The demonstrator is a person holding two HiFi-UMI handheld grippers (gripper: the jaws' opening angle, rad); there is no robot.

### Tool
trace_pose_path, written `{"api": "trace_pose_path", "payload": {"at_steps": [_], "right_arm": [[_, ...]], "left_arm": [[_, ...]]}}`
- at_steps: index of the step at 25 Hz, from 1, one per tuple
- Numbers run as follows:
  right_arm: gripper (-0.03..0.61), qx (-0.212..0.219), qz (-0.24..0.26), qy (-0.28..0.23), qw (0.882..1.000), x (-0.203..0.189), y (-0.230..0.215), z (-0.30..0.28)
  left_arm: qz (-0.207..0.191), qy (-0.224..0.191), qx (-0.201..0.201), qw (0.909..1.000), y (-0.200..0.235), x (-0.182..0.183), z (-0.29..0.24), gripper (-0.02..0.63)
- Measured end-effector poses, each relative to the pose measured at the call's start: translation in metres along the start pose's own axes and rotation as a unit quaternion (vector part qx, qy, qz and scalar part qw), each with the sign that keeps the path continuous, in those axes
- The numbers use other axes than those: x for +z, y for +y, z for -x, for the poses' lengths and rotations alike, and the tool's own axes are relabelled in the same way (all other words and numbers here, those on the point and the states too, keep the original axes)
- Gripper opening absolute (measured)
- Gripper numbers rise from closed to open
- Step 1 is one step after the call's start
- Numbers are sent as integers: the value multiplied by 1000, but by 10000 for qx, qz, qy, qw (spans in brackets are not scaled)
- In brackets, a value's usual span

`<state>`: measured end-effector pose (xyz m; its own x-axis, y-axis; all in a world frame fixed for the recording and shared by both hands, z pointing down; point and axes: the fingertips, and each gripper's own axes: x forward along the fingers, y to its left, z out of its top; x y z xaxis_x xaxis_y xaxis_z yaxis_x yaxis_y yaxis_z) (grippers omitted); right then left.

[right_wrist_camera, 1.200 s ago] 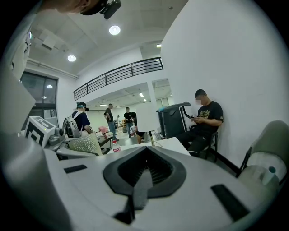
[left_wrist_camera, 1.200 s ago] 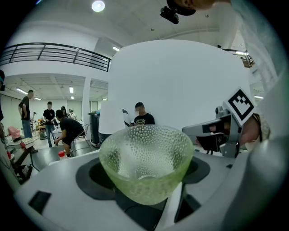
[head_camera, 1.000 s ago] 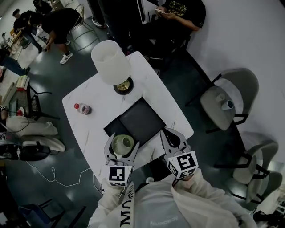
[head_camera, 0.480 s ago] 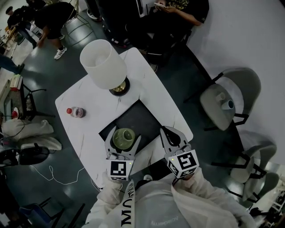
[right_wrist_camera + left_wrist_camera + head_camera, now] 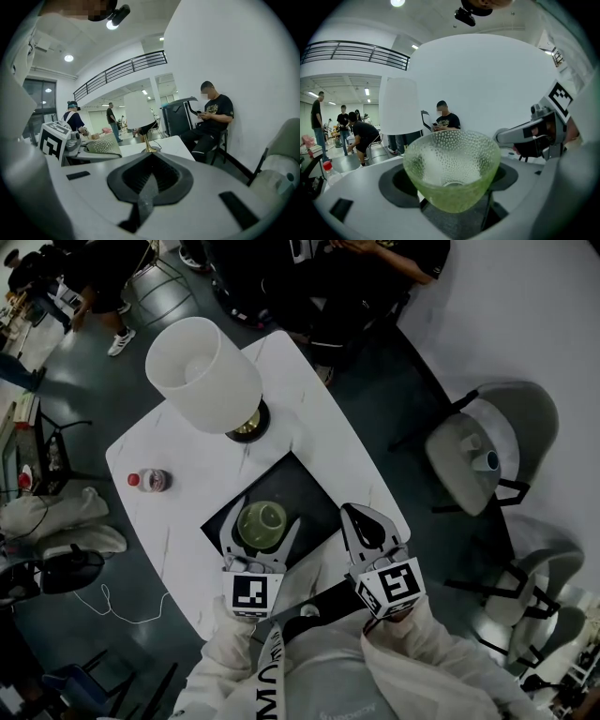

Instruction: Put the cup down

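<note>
**Cup gripped, not yet set down**

The left tongs (image 5: 262, 526) are clamped on the green dimpled glass cup (image 5: 451, 168), which sits upright between their wide-spread jaws. The right tongs (image 5: 364, 519) are closed and empty, just beside. The cup hangs over the dark mat (image 5: 305, 486) on the white table (image 5: 187, 460). By my reading, lowering and release remain.

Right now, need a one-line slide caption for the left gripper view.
Left gripper holding a dimpled green glass cup, white lampshade and seated person behind.
</note>
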<state>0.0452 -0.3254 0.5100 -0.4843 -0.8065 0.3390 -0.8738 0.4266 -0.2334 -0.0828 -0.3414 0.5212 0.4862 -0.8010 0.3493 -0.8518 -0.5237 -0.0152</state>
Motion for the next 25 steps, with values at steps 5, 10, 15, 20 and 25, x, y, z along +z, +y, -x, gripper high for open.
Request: {"api": "trace_pose_path", "payload": {"at_steps": [5, 10, 15, 20, 25], "right_arm": [[6, 19, 23, -8, 10000, -4, -9, -13], [6, 67, -28, -1, 10000, -19, -13, -22], [6, 88, -75, 41, 9999, -35, -15, -28], [6, 154, -79, 103, 9998, -47, -18, -37], [6, 191, -129, 128, 9997, -52, -20, -40]], "left_arm": [[42, -12, 13, 10000, 1, -6, -14, 402], [-15, -176, 83, 9998, 3, -11, -28, 402], [-195, -112, 101, 9997, 1, -22, -40, 402], [-106, 45, 189, 9998, 7, -35, -53, 402], [-147, -239, 175, 9995, 7, -28, -60, 402]]}}
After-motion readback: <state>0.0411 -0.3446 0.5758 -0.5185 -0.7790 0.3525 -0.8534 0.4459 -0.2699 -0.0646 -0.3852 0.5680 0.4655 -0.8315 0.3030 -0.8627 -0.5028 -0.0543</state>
